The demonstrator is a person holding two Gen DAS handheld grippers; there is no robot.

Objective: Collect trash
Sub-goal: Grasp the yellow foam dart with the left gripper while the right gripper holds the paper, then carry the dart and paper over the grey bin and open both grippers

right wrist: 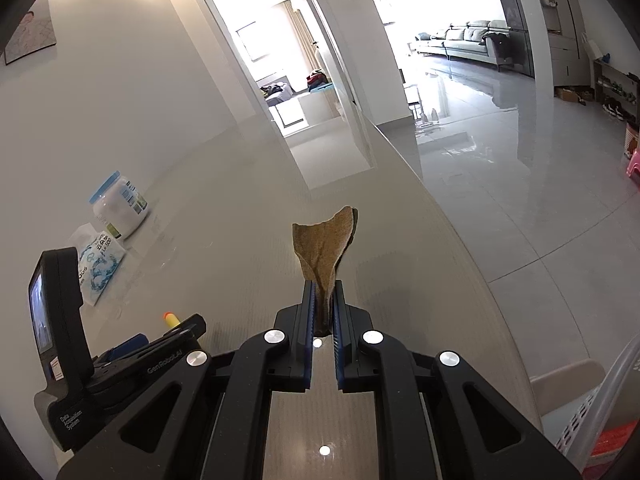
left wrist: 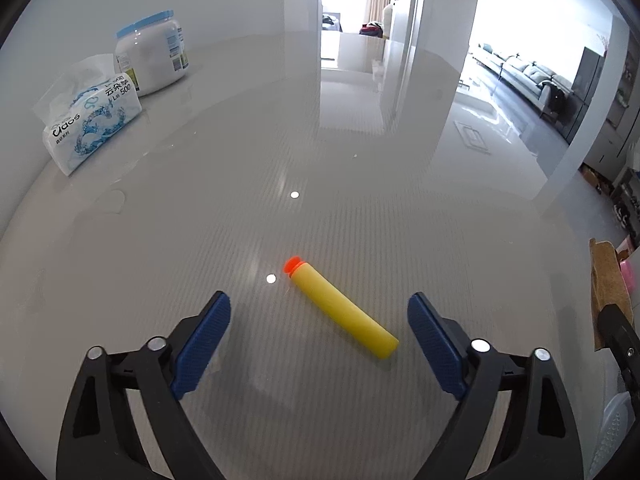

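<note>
A yellow foam dart (left wrist: 343,311) with an orange tip lies on the glossy grey table (left wrist: 248,168). My left gripper (left wrist: 319,309) is open, its blue pads on either side of the dart and a little above it. Only the dart's orange tip end (right wrist: 171,319) shows in the right wrist view, behind the left gripper's body (right wrist: 120,364). My right gripper (right wrist: 323,286) is shut on a brown scrap of cardboard-like material (right wrist: 325,245), held upright above the table. The scrap also shows at the right edge of the left wrist view (left wrist: 610,292).
A tissue pack (left wrist: 90,128) and a white jar with a blue lid (left wrist: 154,54) stand at the table's far left. A white perforated basket (right wrist: 600,412) sits low beside the table's right edge. The table's curved right edge drops to a tiled floor (right wrist: 500,184).
</note>
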